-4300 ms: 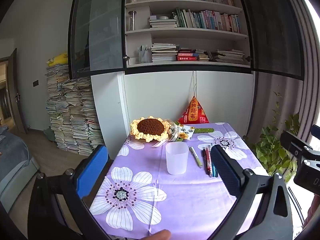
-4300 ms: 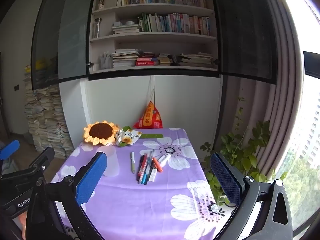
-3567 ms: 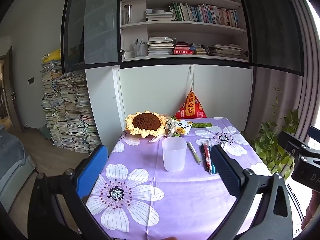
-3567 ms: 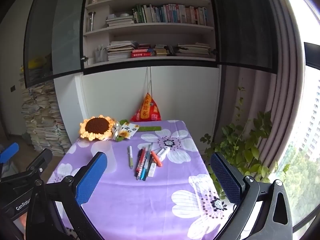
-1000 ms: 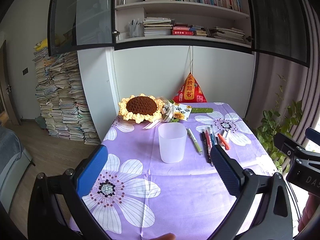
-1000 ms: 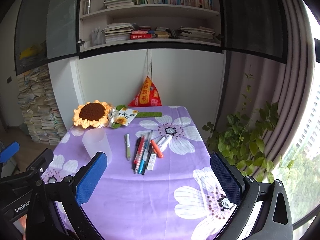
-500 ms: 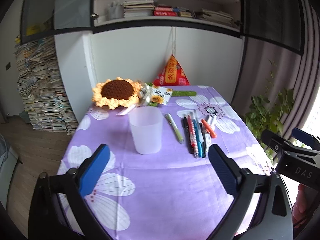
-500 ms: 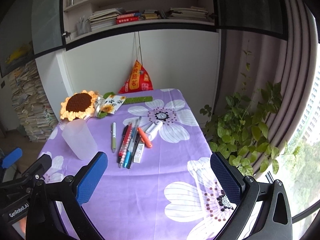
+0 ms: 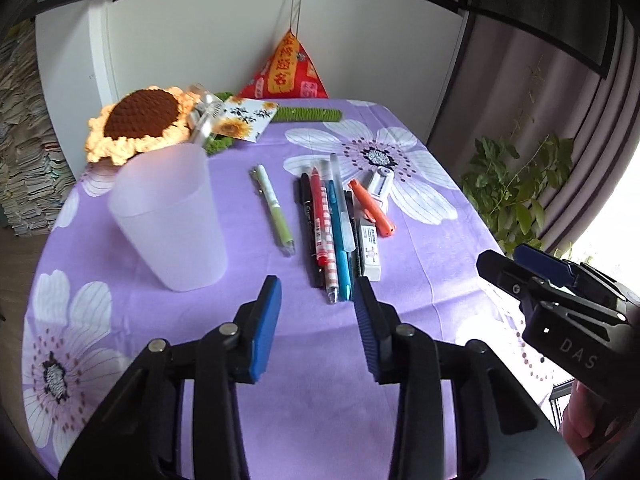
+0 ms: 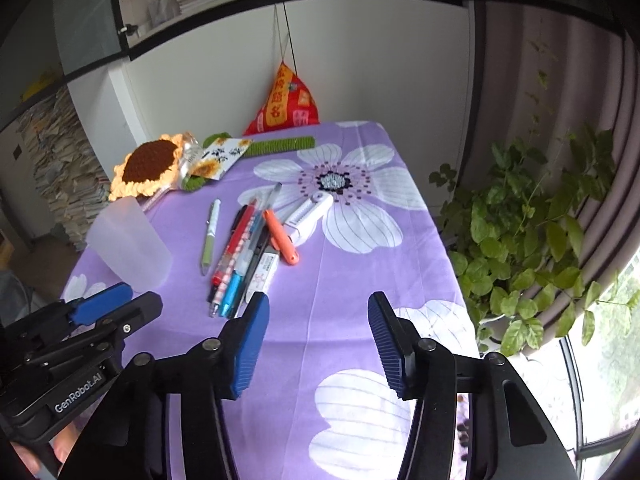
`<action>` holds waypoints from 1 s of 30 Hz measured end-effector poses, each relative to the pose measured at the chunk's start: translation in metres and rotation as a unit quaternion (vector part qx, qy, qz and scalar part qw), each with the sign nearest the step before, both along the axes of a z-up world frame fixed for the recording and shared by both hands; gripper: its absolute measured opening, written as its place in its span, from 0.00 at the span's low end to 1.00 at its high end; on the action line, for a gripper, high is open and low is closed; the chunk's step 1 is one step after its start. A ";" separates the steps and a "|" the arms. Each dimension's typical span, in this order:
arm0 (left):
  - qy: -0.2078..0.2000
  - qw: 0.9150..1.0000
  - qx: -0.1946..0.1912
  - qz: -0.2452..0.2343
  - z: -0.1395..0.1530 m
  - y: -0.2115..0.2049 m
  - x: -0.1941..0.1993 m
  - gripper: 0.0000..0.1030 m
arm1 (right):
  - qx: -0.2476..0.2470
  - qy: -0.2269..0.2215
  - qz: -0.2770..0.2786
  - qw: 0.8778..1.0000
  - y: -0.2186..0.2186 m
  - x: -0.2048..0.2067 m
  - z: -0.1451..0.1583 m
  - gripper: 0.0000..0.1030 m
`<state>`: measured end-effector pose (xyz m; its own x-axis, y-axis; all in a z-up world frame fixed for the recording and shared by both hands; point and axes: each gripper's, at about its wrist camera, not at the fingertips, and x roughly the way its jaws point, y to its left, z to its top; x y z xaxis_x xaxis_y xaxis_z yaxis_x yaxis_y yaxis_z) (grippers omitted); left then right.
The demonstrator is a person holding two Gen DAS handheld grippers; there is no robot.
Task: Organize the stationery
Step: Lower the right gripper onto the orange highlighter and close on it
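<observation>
The left gripper (image 9: 318,300) hangs above the near part of the desk (image 9: 304,380) with its blue-padded fingers (image 9: 266,324) set apart at a moderate gap and nothing between them. They point at the near ends of a row of pens. The right gripper (image 10: 318,332) also hovers over the purple flowered cloth, its fingers (image 10: 386,344) spread wider and empty, to the right of the pens' near ends.

Just beyond the left gripper's tips lies the stationery. A green pen (image 9: 274,210) lies alone, a little to the left of the rest. Next come a black pen (image 9: 309,228), a red pen (image 9: 322,220) and a blue pen (image 9: 338,236), packed side by side and touching. A white eraser (image 9: 369,246) lies against their right side, with an orange marker (image 9: 371,208) angled beyond it and a white correction tape (image 9: 380,182) just past that.

A frosted plastic cup (image 9: 170,216) stands upright to the left of the green pen, apart from it.

At the far edge of the desk rest a crocheted sunflower (image 9: 138,122), a sunflower-printed card (image 9: 244,120), a green strip (image 9: 308,114) and a red triangular pouch (image 9: 286,70) against the wall. A leafy plant (image 10: 532,232) grows beside the desk on the right.
</observation>
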<state>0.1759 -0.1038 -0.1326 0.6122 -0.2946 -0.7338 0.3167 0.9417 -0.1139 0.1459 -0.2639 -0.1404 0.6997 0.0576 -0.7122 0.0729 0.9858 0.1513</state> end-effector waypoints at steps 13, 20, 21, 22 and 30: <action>0.039 0.999 0.006 -0.007 -0.030 -0.022 0.060 0.22 | 0.012 0.035 0.098 0.994 -0.001 0.076 -0.027 0.52; 0.063 0.998 0.000 -0.004 -0.042 -0.021 0.079 0.19 | 0.012 0.054 0.140 0.989 0.008 0.110 -0.038 0.52; 0.066 0.998 -0.004 -0.004 -0.044 -0.020 0.081 0.19 | 0.015 0.058 0.140 0.988 0.009 0.113 -0.040 0.52; 0.070 0.998 -0.010 -0.002 -0.045 -0.019 0.084 0.19 | 0.018 0.062 0.140 0.988 0.009 0.117 -0.042 0.52; 0.071 0.997 -0.015 -0.005 -0.048 -0.019 0.088 0.19 | 0.056 0.088 0.160 0.982 0.014 0.135 -0.056 0.19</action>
